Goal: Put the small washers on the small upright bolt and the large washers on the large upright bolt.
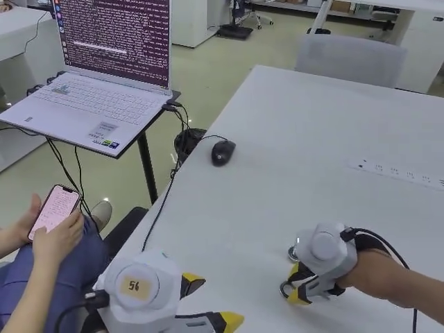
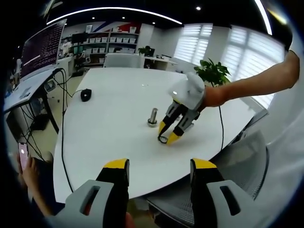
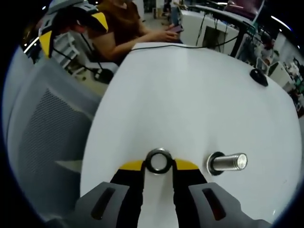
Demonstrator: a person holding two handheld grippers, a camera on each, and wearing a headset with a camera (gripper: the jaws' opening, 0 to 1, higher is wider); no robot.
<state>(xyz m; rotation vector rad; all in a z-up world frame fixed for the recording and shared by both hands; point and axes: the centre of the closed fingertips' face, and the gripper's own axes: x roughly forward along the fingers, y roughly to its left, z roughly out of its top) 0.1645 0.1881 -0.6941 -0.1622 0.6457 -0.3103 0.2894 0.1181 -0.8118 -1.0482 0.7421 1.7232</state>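
Pinches a metal washer [image 3: 158,160] between the yellow tips of the right claw [image 3: 158,166], with the ring lying flat across the gap. Holds that claw low over the white worktop [image 1: 291,152], tips angled down toward the surface; cannot tell whether touching it or just clear of it.

Has the upright bolt [image 3: 228,162] just beside the right claw's right-hand tip in the right gripper view, apart from the washer, standing on a wider dark base. In the head view, finds the same bolt just behind the claw's white body and largely hidden by it. Cannot tell from these views whether large or small, for bolt or washer.

Holds the left claw [image 2: 160,166] spread wide with nothing between the jaws, off the near edge of the worktop. Points it toward the right claw and the bolt, both well ahead of it.

Shows a black mouse [image 1: 223,151] far ahead of both claws, nearer the left claw's side. Shows an open laptop [image 1: 104,90] on a stand beyond the worktop's edge, well to the left of the left claw. Below it, shows a phone [image 1: 54,208] in a seated person's hand [image 1: 61,236].
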